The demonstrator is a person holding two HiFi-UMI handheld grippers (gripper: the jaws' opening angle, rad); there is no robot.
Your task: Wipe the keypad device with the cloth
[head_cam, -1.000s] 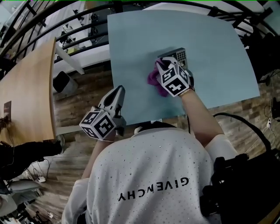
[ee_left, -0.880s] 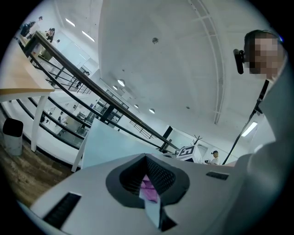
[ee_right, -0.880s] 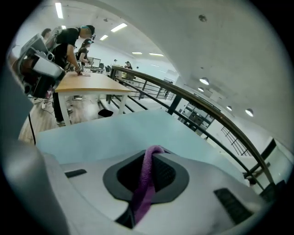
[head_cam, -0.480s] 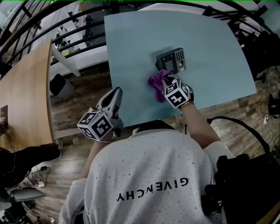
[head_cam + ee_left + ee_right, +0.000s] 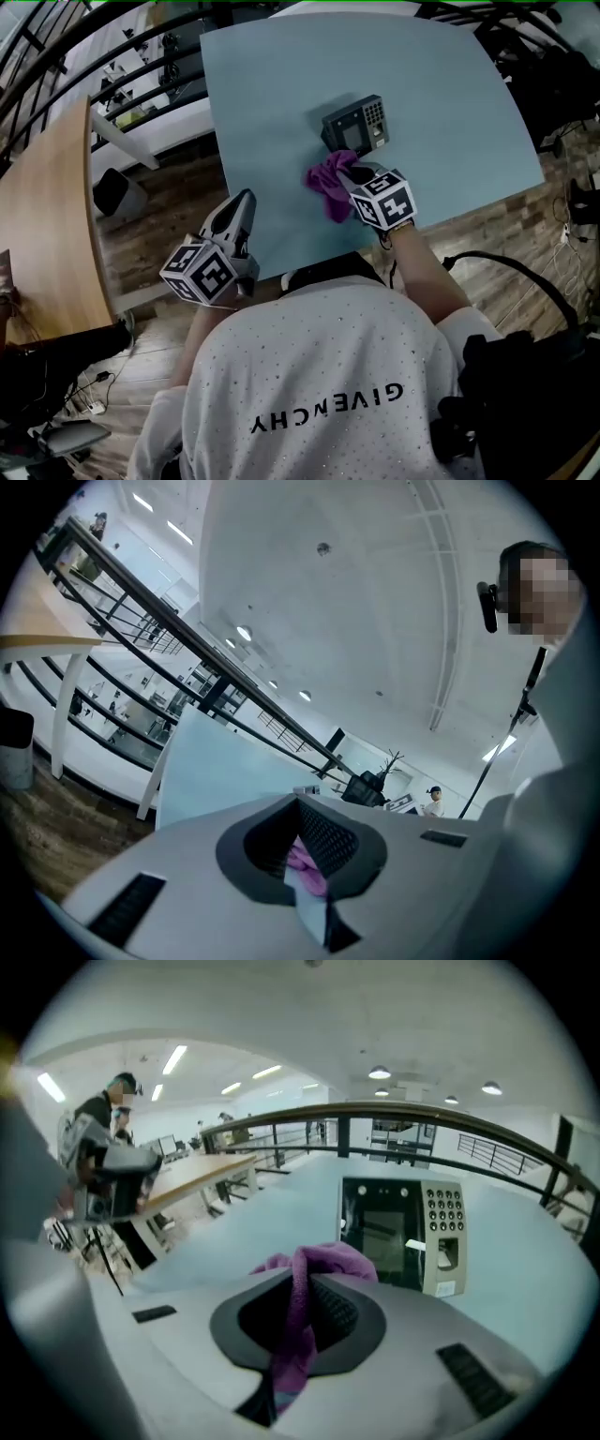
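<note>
A person's right tool (image 5: 353,173) is clenching a purple cloth (image 5: 325,178) between its jaws, the fabric bunching just beside the near edge of the keypad device (image 5: 356,124), which is sitting toward the middle of the pale blue surface (image 5: 272,84). The left tool (image 5: 240,204), its jaws pressed together on nothing, is hovering over the surface's near left edge, well apart from the device.
</note>
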